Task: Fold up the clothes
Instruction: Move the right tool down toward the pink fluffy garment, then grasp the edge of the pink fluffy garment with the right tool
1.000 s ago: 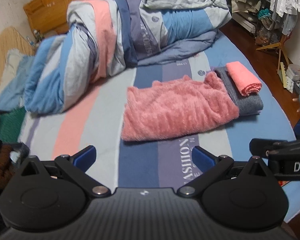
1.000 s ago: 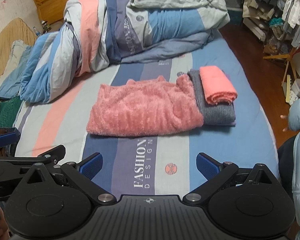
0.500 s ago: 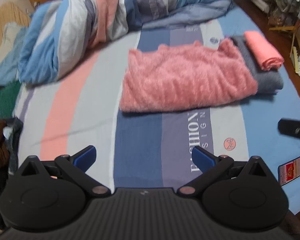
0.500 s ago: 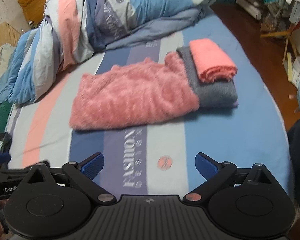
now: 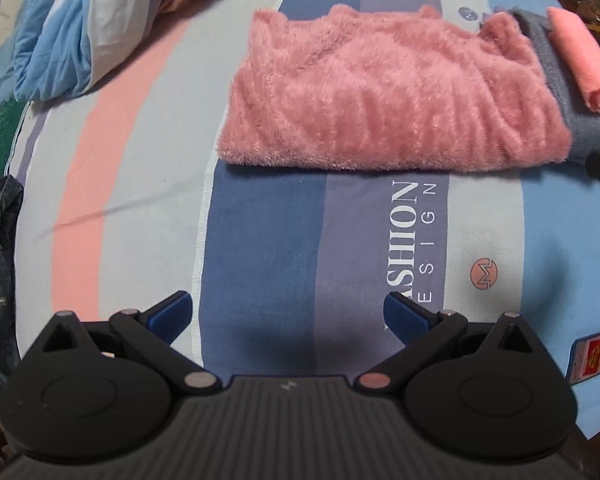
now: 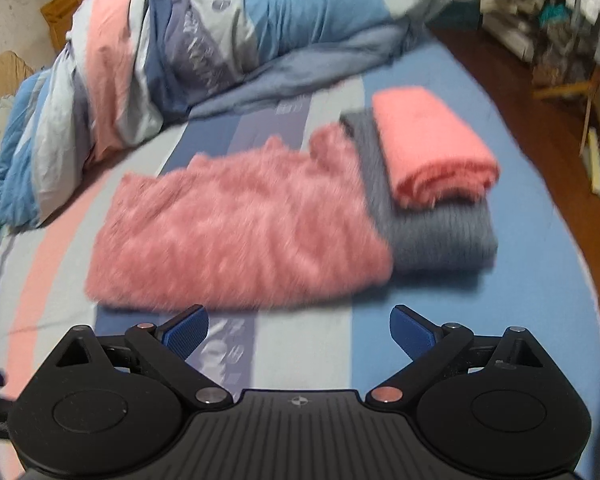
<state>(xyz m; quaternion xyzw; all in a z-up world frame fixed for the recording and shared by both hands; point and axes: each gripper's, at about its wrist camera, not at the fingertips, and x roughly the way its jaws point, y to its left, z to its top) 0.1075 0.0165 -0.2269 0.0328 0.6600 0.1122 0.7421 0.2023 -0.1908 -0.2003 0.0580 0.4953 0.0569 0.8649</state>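
Fluffy pink sweater [image 5: 388,96], folded rectangular

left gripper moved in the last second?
Yes. The left gripper has advanced toward the fluffy pink sweater: the bedsheet's FASHION print, earlier at the fingertips, now lies ahead of them. Jaws open, empty.
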